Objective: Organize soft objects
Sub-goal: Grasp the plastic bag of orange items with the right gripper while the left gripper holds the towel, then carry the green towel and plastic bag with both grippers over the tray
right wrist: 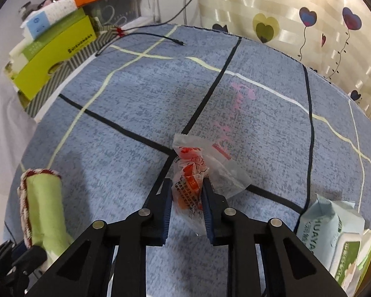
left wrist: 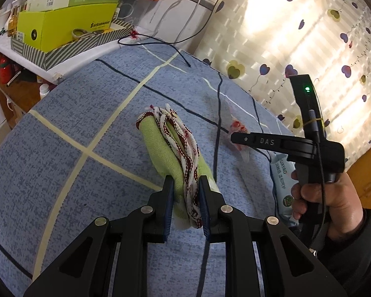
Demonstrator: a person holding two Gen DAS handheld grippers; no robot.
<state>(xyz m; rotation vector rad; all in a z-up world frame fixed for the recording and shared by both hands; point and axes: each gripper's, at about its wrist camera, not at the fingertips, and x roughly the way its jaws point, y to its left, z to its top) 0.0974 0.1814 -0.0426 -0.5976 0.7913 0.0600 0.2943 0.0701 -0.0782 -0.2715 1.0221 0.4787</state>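
Blue mottled cloth with taped grid lines [right wrist: 126, 113] covers table, heart-print curtain behind. Right tool [right wrist: 186, 194] pinched narrow on crinkled clear plastic bag with orange print [right wrist: 189, 173], bag lying ahead across black line crossing. Left tool [left wrist: 186, 193] clamped on rolled green cloth with red-white corded trim [left wrist: 170, 153], long axis running away from tool. Pale wet-wipes pack [right wrist: 334, 232] nearest right tool, untouched.
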